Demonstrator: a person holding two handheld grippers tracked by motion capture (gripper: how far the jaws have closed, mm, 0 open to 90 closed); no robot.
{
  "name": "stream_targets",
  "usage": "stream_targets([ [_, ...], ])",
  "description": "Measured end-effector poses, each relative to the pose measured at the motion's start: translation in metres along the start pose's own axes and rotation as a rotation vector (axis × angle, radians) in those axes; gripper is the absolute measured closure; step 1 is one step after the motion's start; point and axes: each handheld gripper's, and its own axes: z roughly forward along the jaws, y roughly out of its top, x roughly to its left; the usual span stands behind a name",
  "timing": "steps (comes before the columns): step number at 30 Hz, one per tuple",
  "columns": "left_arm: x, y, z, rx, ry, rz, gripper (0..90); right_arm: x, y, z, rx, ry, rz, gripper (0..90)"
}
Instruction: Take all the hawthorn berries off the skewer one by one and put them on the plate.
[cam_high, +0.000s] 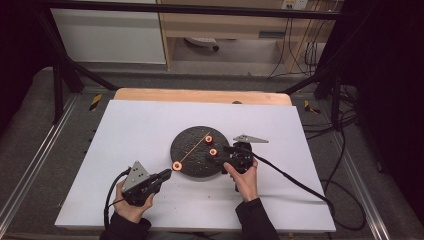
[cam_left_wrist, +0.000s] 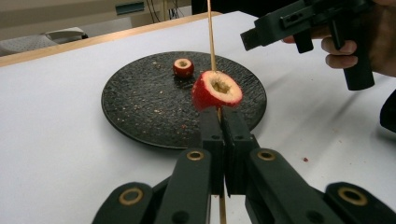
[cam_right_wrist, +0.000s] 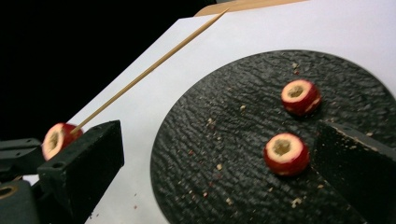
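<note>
Centrally on a white surface (cam_high: 150, 125) sits a round black textured plate (cam_high: 192, 145), scattered with small crumbs. Two cored red fruit pieces, likely hawthorn berries, lie on the plate's right half: one berry (cam_high: 208, 139) nearer the surface's far edge, the other berry (cam_high: 213, 151) just beside it toward the near edge. A person holds a black gripper in each hand. The left gripper (cam_high: 167, 173) rests near the surface's near edge, just off the plate's near-left rim, with its jaws pressed together, pinching a thin wooden skewer (cam_high: 195, 146). A third cored berry (cam_high: 176, 165) is threaded on the skewer right above the jaw tips, its hollowed face showing pale flesh in the left gripper view (cam_left_wrist: 216, 89). From there the skewer slants up over the plate toward the far edge. The right gripper (cam_high: 218, 154) reaches in from the plate's right rim, low over the plate, with its jaws spread wide apart. In the right gripper view, the nearer loose berry (cam_right_wrist: 286, 153) lies between the jaws, close beside one jaw; whether it touches cannot be told.
</note>
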Motion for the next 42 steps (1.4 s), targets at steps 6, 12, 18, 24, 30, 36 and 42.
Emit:
stream_targets([
  [6,-0.001,-0.001,0.002,0.004,-0.001,0.001,88.2,0.009,-0.008,-0.003,-0.016,0.028,0.004,3.5],
  [12,-0.002,-0.001,0.003,0.010,-0.005,0.006,88.2,0.017,-0.018,-0.001,-0.052,0.047,0.019,4.5],
  [18,-0.004,-0.002,0.005,0.014,-0.009,0.010,88.2,0.022,-0.027,0.003,-0.073,0.068,0.043,5.3],
  [24,-0.007,-0.003,0.009,0.022,-0.012,0.017,88.3,0.028,-0.035,0.006,-0.082,0.102,0.061,9.8],
  [30,-0.010,-0.003,0.016,0.025,-0.023,0.025,88.2,0.031,-0.038,0.006,-0.080,0.135,0.071,16.2],
  [36,-0.016,-0.002,0.024,0.030,-0.039,0.032,88.2,0.031,-0.040,0.007,-0.077,0.168,0.083,23.9],
  [42,-0.026,0.000,0.030,0.021,-0.052,0.050,88.2,0.031,-0.041,0.008,-0.069,0.201,0.094,34.8],
])
